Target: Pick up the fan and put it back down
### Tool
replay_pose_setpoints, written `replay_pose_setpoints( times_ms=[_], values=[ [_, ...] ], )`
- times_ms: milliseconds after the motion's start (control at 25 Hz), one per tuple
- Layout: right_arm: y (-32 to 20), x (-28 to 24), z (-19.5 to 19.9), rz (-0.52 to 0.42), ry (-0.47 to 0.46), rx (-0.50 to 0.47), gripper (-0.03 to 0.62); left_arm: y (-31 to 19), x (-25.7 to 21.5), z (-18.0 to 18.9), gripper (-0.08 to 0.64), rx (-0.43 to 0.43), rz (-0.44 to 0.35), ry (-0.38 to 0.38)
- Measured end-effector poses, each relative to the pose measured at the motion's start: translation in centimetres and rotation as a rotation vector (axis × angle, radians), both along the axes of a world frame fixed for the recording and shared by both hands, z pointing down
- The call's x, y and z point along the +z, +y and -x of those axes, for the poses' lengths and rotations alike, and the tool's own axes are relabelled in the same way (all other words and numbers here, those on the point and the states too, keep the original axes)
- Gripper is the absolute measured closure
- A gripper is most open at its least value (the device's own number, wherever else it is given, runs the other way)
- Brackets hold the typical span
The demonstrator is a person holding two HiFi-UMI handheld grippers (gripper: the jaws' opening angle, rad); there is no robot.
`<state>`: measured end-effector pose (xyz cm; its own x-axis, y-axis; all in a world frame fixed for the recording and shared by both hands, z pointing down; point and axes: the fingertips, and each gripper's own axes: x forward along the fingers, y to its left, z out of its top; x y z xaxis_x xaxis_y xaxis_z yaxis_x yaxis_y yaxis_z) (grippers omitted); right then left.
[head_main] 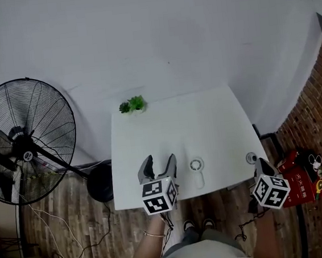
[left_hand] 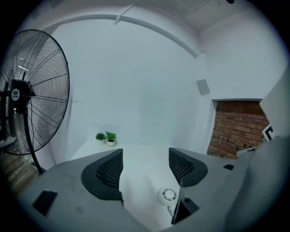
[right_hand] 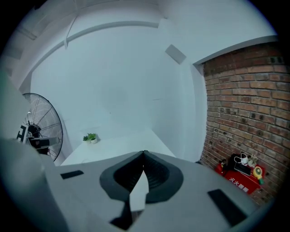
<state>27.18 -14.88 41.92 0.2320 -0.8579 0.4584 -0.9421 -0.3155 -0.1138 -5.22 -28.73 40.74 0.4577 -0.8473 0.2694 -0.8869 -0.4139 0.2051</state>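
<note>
White wall (head_main: 185,31) fills the back of my view. A brick wall (head_main: 321,97) runs down the right side, and there is wood floor (head_main: 62,222) below.

Big pedestal fan (head_main: 27,139) stands on the floor, left of the table and well apart from both grippers.

White table (head_main: 206,121) sits against the wall with its near edge toward me.

My left forearm (head_main: 148,253) reaches up from the bottom of the head view. It carries the left gripper (head_main: 160,161) over the table's near edge, pointing at the wall. In the left gripper view its jaws stand wide apart with only bare tabletop between them, so it holds nothing.

Right gripper (head_main: 263,166) hangs at the table's near right corner. In the right gripper view (right_hand: 144,156) its jaws meet at the tips and I see nothing clamped between them.

Red box (head_main: 298,182) sits on the floor at the foot of the brick wall, right of the right gripper.

Small white fan (head_main: 197,170) lies flat on the table near the front edge. It is just right of the left gripper and between the two grippers, and neither one touches it. In the left gripper view it shows low down beside the right-hand jaw (left_hand: 168,195).

Potted plant (head_main: 133,105) stands at the table's far left corner.

Small round object (head_main: 251,157) sits at the right edge of the table, near the right gripper; I cannot tell what it is.
</note>
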Motion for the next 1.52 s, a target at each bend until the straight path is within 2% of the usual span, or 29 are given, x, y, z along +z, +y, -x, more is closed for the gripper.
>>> replay_pose_setpoints(
  times_ms=[400,640,880,1000,1240,1520],
  values=[
    [-1.7,0.4,-0.8,0.04,0.006,-0.051,0.592,0.4,2.4,-1.9,0.267,-0.011,0.08,0.008],
    [-0.3,1.5,-2.9,0.071,-0.005,-0.022,0.592,1.0,4.1,-4.9,0.267,0.031,0.123,-0.012],
    [1.7,3.8,-5.2,0.122,-0.028,0.016,0.592,1.8,7.1,-8.5,0.267,0.089,0.164,-0.088],
    [2.8,5.3,-5.8,0.159,-0.042,0.022,0.592,2.3,8.9,-9.7,0.267,0.1,0.199,-0.099],
    [4.4,8.2,-6.7,0.224,-0.057,0.022,0.592,3.4,11.8,-11.2,0.267,0.111,0.248,-0.13],
    [5.3,10.8,-6.8,0.279,-0.064,0.002,0.592,4.9,15.3,-11.3,0.267,0.093,0.314,-0.151]
  ],
)
